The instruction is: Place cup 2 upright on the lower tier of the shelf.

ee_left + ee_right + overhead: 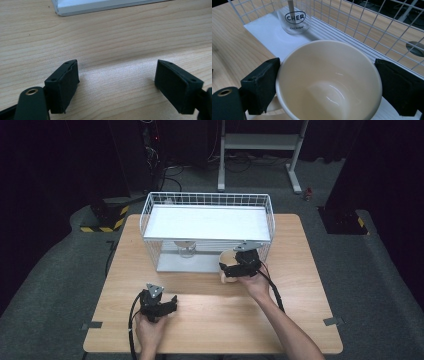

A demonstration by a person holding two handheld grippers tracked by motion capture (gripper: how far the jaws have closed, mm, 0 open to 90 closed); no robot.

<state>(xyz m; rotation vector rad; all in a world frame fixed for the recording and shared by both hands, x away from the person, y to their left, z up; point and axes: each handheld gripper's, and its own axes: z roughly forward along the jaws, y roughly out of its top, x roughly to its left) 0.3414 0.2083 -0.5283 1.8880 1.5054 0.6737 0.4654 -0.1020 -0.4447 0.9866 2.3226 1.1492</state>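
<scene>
A cream mug (pixel 329 80) sits between the jaws of my right gripper (pixel 327 77), which press on its rim from both sides. In the high view the mug (pixel 226 262) and right gripper (pixel 236 268) are at the open front of a white wire rack (pixel 207 197), near its right end. A clear glass printed "CHER" (pixel 295 18) stands on the rack's lower white shelf (pixel 267 30), beyond the mug; in the high view the glass (pixel 187 249) is under the top shelf. My left gripper (pixel 169 305) rests open near the table's front, its jaws (pixel 116 82) wide apart over bare wood.
The wooden table (pixel 300 270) has free room left and right of the rack and along its front edge. The rack's base corner (pixel 100 5) lies ahead of the left gripper. Wire mesh (pixel 362 27) walls the rack behind and beside the mug.
</scene>
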